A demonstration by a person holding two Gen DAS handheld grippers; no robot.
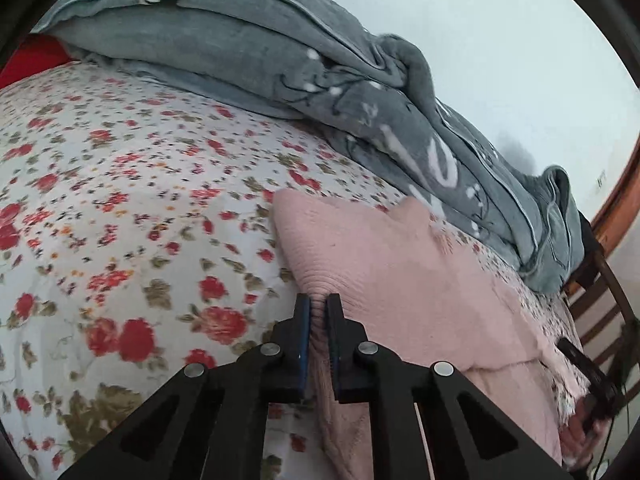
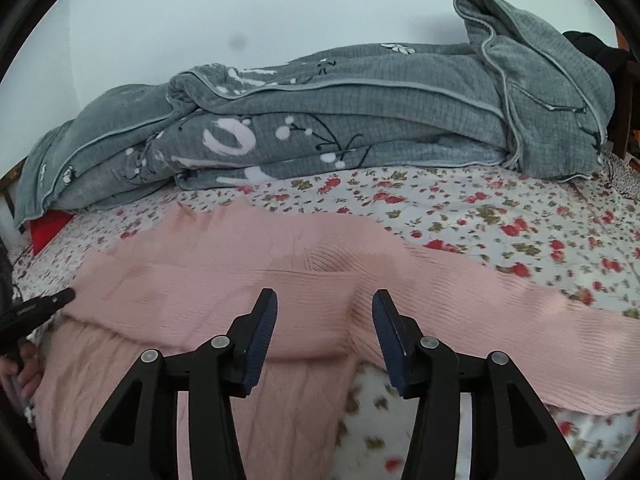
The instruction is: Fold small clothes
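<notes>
A pink ribbed knit garment (image 1: 400, 272) lies spread on the flowered bedsheet (image 1: 120, 160). My left gripper (image 1: 319, 309) is shut on a bunched fold at the garment's left edge, with pink fabric pinched between its blue pads. In the right wrist view the same garment (image 2: 240, 280) stretches across the bed, one layer folded over another. My right gripper (image 2: 324, 310) hovers open just above its middle, and nothing sits between the fingers. The left gripper's tip (image 2: 56, 300) shows at the garment's left edge, with a hand (image 2: 24, 364) below it.
A rumpled grey blanket (image 2: 360, 120) with white print lies heaped along the far side of the bed against a pale wall. A red item (image 2: 50, 224) peeks out under its left end. A wooden slatted frame (image 1: 600, 292) stands past the bed's right edge.
</notes>
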